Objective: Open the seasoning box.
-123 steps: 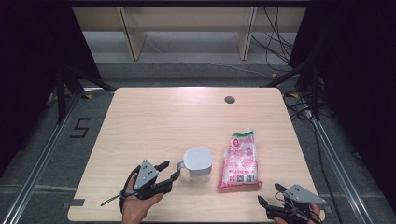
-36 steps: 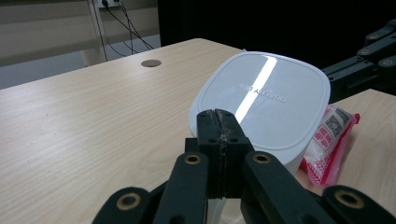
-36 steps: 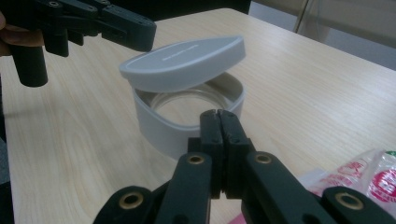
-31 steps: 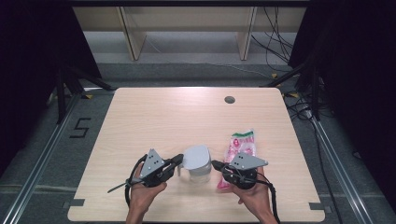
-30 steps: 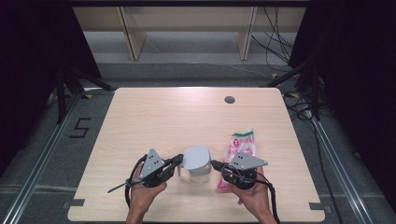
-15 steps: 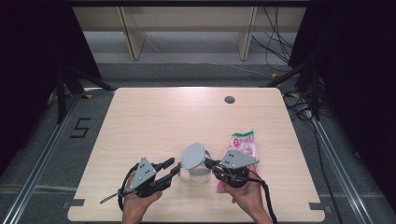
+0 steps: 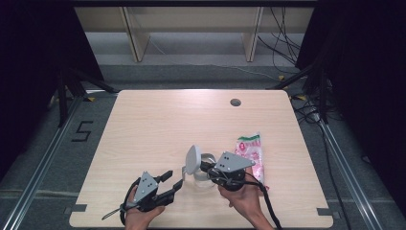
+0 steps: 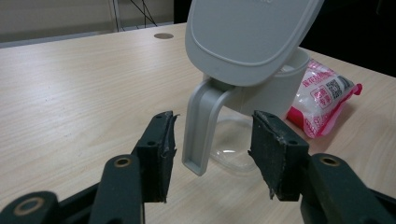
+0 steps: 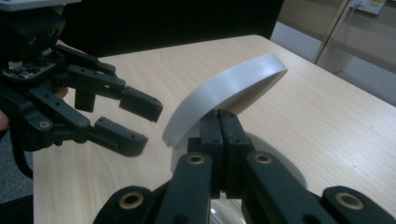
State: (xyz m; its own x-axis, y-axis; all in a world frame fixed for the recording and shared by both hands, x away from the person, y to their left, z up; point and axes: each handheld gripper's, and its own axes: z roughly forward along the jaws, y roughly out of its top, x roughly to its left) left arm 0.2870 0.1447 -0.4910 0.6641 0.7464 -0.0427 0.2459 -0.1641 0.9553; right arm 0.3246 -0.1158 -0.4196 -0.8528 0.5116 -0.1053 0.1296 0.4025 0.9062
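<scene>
— Pale wood-grain laminate covered the bench (image 7: 143, 124), a rounded rectangle with a small dark round hole (image 7: 235, 102) near its far edge, and grey floor and metal rails lay around it. What stood on it?

— A small jug (image 7: 203, 172) sat toward the near edge, between the two grippers. Its body was clear plastic below, with a matte grey collar, a flat strap-like grey handle (image 8: 198, 126) and a smooth grey hinged lid (image 7: 193, 158) of rounded outline with a raised rim line.

— Which way did it point?

— The jug stood upright on its base. The handle ran down the side facing the left gripper (image 7: 170, 184), open at its lower end. The lid was tipped up on edge, nearly upright, with its underside toward the right gripper (image 7: 206, 166).

— And the jaws?

— The left jaws had just been opening. Their black, rough-edged pads (image 8: 275, 149) stood apart on either side of the handle without pressing it. The right jaws were closed tight together at the jug's rim under the raised lid, and I could not tell what they pinched.

— Anything else?

— A glossy pink and white packet (image 7: 251, 155) lay flat just to the right, long axis running away from the person.
</scene>
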